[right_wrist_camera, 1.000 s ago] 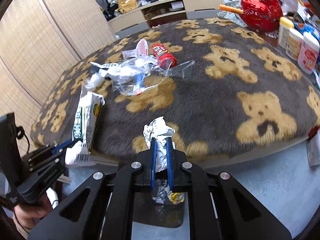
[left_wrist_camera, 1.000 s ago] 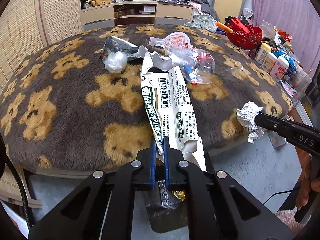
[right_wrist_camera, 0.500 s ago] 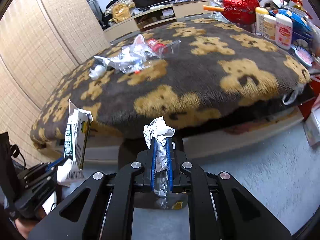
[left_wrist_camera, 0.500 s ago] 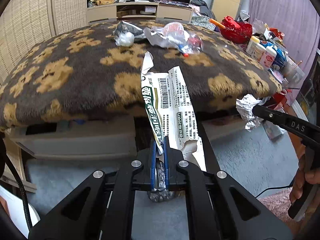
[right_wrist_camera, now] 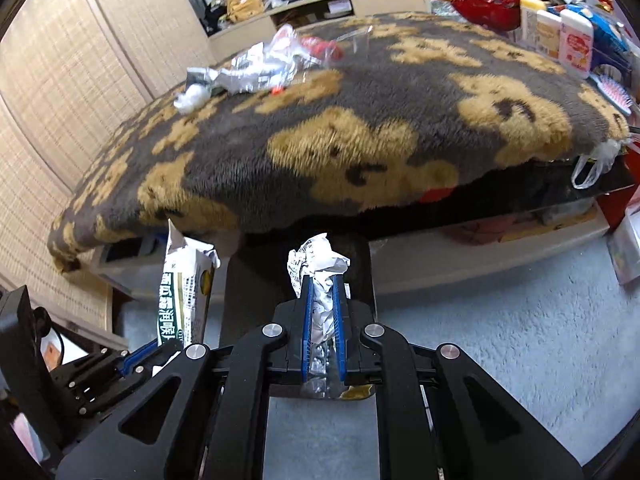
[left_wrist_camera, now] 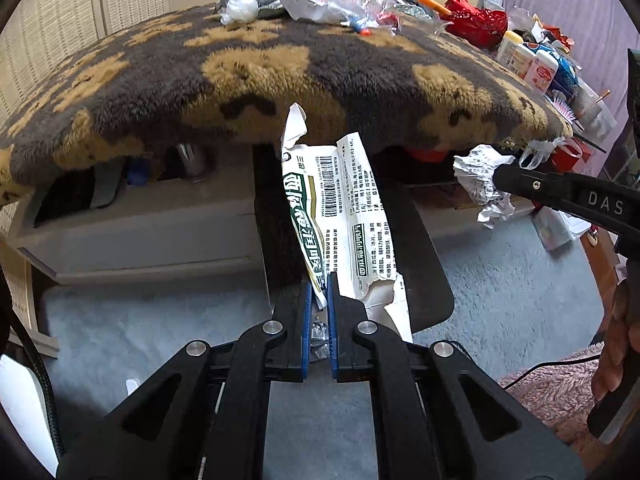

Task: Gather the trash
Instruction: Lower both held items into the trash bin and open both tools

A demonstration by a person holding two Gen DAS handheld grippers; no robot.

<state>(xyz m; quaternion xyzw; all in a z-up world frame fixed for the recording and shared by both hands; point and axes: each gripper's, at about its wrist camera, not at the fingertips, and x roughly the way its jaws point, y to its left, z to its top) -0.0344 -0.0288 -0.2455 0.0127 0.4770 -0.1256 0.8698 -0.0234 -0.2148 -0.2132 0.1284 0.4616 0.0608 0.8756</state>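
- Below the worktop [left_wrist_camera: 120, 92] edge, both grippers now sit at a lower level than a second ago: the fleece bear-print cover, then seen from above, now looms overhead in both views.
- Left gripper [left_wrist_camera: 318, 300]: jaws clenched on the lower end of the torn white-and-green carton [left_wrist_camera: 332, 208], which stands upright in front of a dark bin-like object [left_wrist_camera: 424, 280].
- Right gripper [right_wrist_camera: 323, 300]: jaws clenched on the crumpled paper wad [right_wrist_camera: 316, 264], likewise poised before the same dark shape.
- Judgement: two pieces have been carried off the worktop and are probably about to be dropped; release has not yet happened.
- Remaining trash [left_wrist_camera: 332, 4], a cluster of clear wrappers, a white ball and a red-labelled item, lies at the far side of the worktop, well apart from both grippers, so the task is only partly done.
- Hard to make out: the dark object's opening and depth are masked by the carton and the jaws; whether it is truly a bin cannot be told.
- Cut off: the person's right hand [left_wrist_camera: 616, 344] shows only at the frame edge; items under the worktop are shadowed.
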